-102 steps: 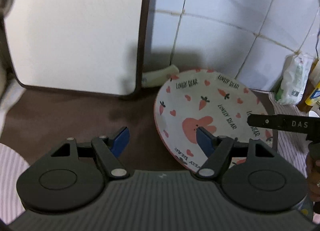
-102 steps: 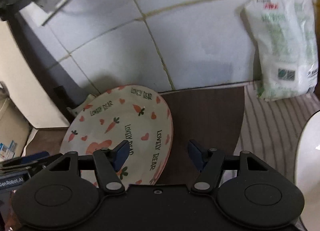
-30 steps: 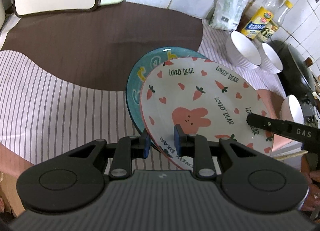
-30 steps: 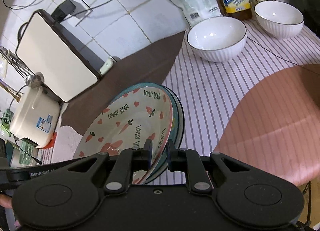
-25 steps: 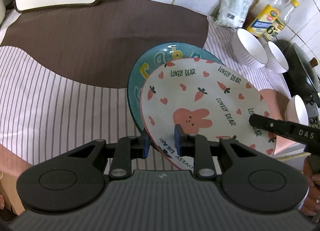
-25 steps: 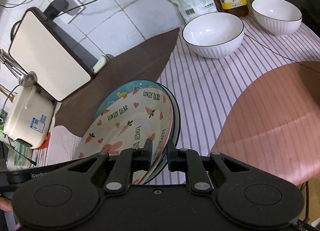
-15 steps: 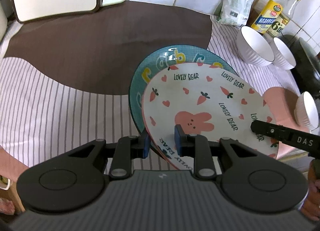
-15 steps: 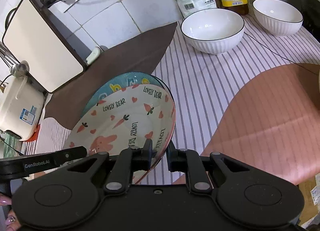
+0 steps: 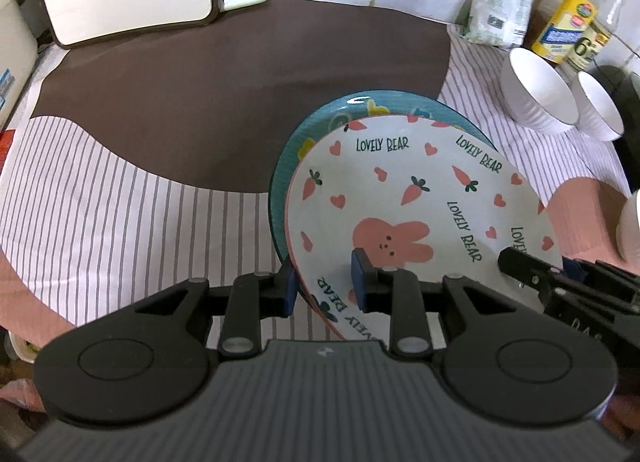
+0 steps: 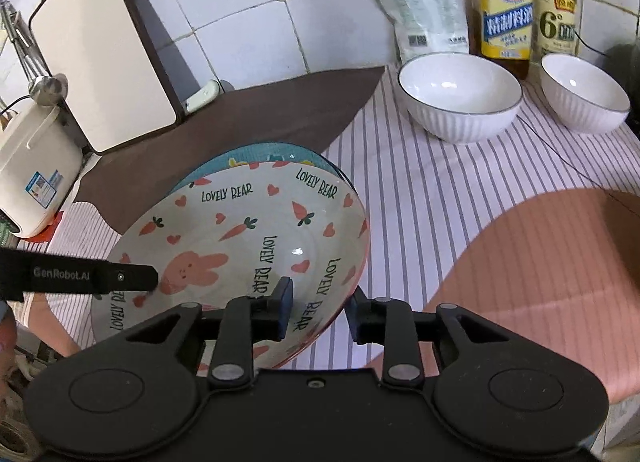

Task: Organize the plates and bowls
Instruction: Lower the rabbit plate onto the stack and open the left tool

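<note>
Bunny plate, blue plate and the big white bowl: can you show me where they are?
Bunny plate [image 10: 240, 230], right wrist view, on its white inside.
Blue plate [image 9: 320, 122], left wrist view, on its far rim.
Big white bowl [image 10: 460, 118], right wrist view, on its ribbed outer wall.

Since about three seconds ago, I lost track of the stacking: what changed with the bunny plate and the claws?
The white carrot-and-bunny plate went from leaning at the tiled wall to lying on the teal plate on the striped cloth. The right claw and left claw, clamped on its rim a second ago, are both opening, rim between the pads. The two white ribbed bowls stayed put.
</note>
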`<state>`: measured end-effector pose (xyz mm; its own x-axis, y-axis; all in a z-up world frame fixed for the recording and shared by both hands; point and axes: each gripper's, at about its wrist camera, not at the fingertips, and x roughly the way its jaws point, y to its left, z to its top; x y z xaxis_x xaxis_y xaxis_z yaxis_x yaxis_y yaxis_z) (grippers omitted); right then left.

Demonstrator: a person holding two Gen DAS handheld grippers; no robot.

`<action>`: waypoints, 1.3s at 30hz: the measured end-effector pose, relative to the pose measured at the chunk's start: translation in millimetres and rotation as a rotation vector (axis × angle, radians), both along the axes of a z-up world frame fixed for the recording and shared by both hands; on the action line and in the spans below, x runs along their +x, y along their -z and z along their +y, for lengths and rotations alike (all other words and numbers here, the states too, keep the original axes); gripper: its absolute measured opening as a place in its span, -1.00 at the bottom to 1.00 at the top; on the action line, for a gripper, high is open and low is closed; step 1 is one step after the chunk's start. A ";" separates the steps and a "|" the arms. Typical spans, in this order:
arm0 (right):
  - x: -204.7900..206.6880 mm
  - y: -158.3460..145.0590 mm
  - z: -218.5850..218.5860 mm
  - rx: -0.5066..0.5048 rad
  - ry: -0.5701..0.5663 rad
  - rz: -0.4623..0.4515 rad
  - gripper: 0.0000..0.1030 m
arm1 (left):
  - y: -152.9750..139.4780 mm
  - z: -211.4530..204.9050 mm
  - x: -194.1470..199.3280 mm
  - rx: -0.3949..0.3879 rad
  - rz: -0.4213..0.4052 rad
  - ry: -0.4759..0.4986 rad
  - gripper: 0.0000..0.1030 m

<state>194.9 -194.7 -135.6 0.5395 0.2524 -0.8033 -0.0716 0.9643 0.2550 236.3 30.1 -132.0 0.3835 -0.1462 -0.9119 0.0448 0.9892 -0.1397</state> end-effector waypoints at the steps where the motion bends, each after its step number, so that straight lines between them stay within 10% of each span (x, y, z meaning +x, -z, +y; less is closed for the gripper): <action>1: -0.7 0.9 0.8 -0.014 -0.007 -0.022 -0.31 | 0.5 0.3 1.1 -0.001 0.004 -0.003 -0.49; 19: -7.6 19.6 1.2 -0.057 -0.028 -0.195 -0.13 | 4.8 -8.0 3.1 0.061 -0.075 -0.078 -0.42; 27: -11.8 25.7 -12.3 0.025 0.031 -0.216 -0.46 | 13.5 -38.9 -12.5 0.286 -0.177 -0.013 -0.46; 39: -26.9 0.0 6.5 -0.155 -0.074 -0.265 -0.26 | -12.2 -36.4 -19.4 0.235 -0.159 0.001 -0.33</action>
<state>168.0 -188.2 -135.6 0.7200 0.1845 -0.6690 -0.1871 0.9799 0.0689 216.9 -6.2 -119.8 0.5247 0.0612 -0.8491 0.0493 0.9935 0.1021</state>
